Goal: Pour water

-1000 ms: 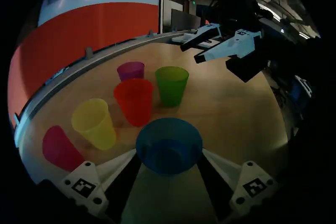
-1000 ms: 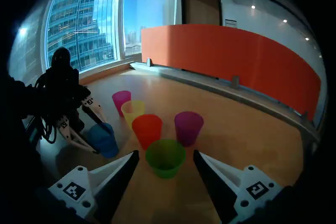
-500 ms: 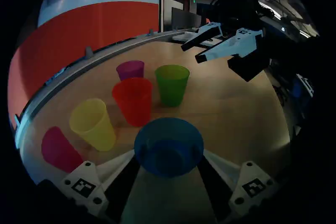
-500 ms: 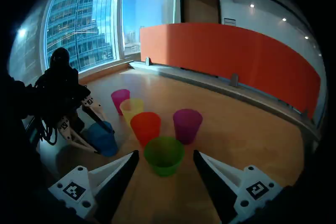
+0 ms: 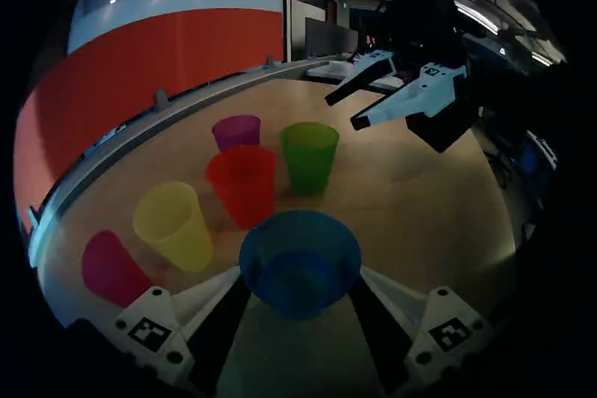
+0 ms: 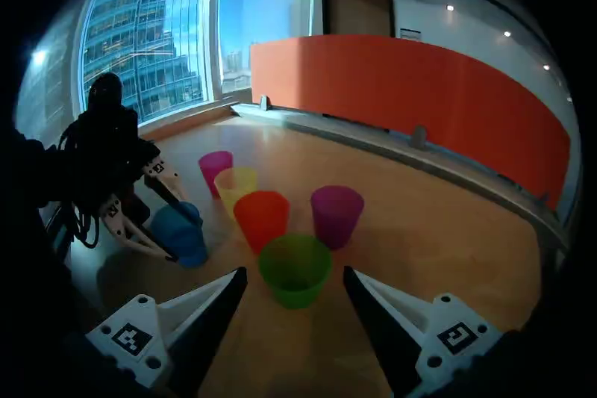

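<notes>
My left gripper point(image 5: 300, 272) is shut on a blue cup point(image 5: 300, 260), held upright between both fingers; I cannot tell what is in it. Beyond it stand a red cup point(image 5: 242, 183), a green cup point(image 5: 308, 155), a purple cup point(image 5: 236, 131), a yellow cup point(image 5: 173, 225) and a pink cup point(image 5: 113, 269). My right gripper point(image 5: 341, 113) hovers open above the table behind the green cup. In the right gripper view the green cup point(image 6: 295, 269) stands just ahead of the open right gripper point(image 6: 292, 274), and the left gripper point(image 6: 175, 230) grips the blue cup point(image 6: 180, 235) at the left.
The cups stand close together on a wooden table point(image 6: 440, 249). An orange partition point(image 6: 418, 99) runs behind a raised rail along the table's far edge point(image 6: 418, 148). A dark-sleeved arm point(image 6: 97, 151) holds the left gripper. Bare wood lies right of the cups.
The blue cup and the left gripper have risen slightly in the right gripper view. The right gripper has pulled back a little from the green cup and stays open.
</notes>
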